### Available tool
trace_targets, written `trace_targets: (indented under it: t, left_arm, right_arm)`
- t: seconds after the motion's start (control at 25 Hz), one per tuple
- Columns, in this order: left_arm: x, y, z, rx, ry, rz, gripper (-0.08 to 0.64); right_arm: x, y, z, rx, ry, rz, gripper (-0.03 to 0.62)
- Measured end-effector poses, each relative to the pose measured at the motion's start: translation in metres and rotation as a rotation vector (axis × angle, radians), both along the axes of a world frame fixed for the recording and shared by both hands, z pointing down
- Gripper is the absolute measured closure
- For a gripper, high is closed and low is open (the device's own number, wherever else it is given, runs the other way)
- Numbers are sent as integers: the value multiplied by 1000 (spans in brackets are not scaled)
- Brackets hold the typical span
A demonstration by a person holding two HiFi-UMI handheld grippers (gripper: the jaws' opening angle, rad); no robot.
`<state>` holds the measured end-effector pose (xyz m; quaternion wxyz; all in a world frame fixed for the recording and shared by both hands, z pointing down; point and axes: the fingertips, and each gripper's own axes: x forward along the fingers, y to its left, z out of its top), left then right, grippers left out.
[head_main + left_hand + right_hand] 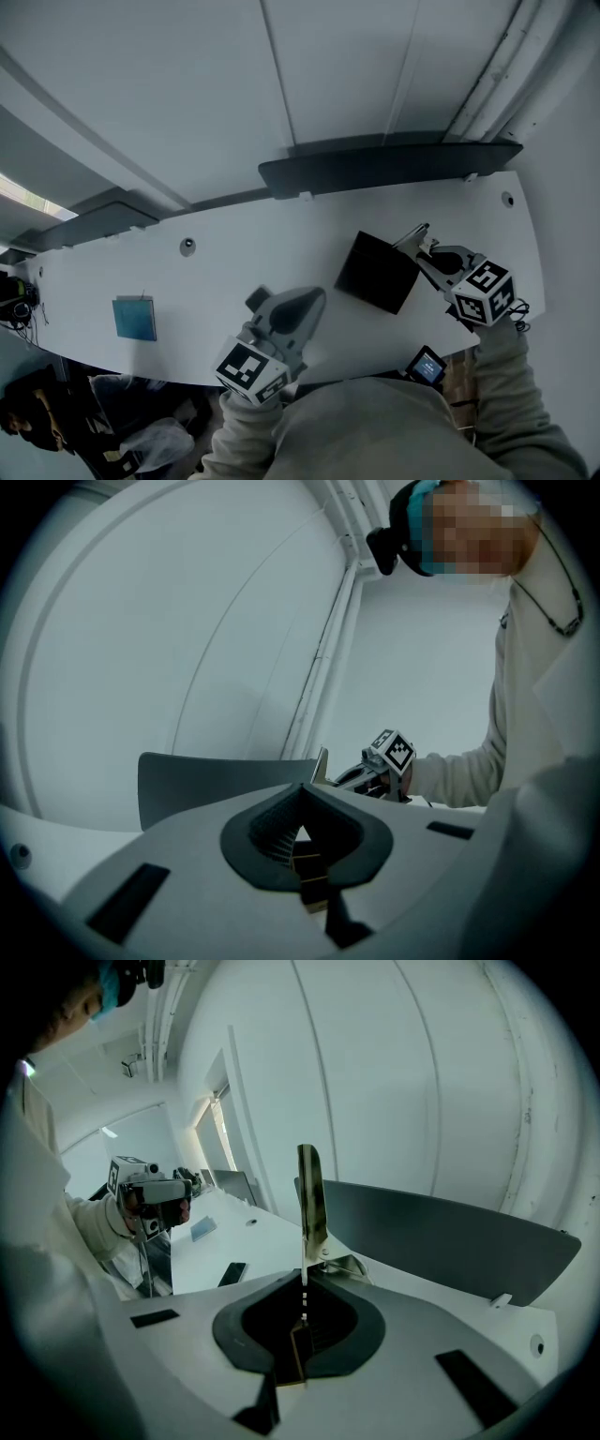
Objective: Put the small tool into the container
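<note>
Head view shows the job part done: the small tool [421, 232] is picked up but not yet in the black container [377, 272], sitting just beside its right corner. The right gripper [304, 1288] has its jaws pinched tight on the tool's thin end, blade poking out ahead. The left gripper [286, 317] looks closed on nothing, near the container's other side.

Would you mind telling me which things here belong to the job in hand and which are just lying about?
Part of the job:
- small tool, held by the right gripper, jaws shut on it
- black container

Lying about:
- blue flat item
- small device with a lit screen
- left gripper, idle, jaws shut on nothing
</note>
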<state>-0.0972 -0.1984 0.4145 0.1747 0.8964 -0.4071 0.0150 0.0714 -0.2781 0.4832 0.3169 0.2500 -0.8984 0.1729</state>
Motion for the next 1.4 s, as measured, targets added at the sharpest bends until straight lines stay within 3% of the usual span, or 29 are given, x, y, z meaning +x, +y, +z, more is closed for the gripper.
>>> trace_targets:
  t: [0.6, 0.84, 1.4]
  left_arm:
    - [-5, 10, 16, -44, 7, -31, 558]
    - [-11, 13, 22, -60, 11, -48, 558]
    - [-14, 26, 34, -83, 21, -81, 558]
  right_arm:
    - [5, -9, 39, -41, 99, -57, 571]
    - [-1, -15, 43, -66, 94, -63, 571]
    - [8, -19, 71, -73, 229, -139, 571]
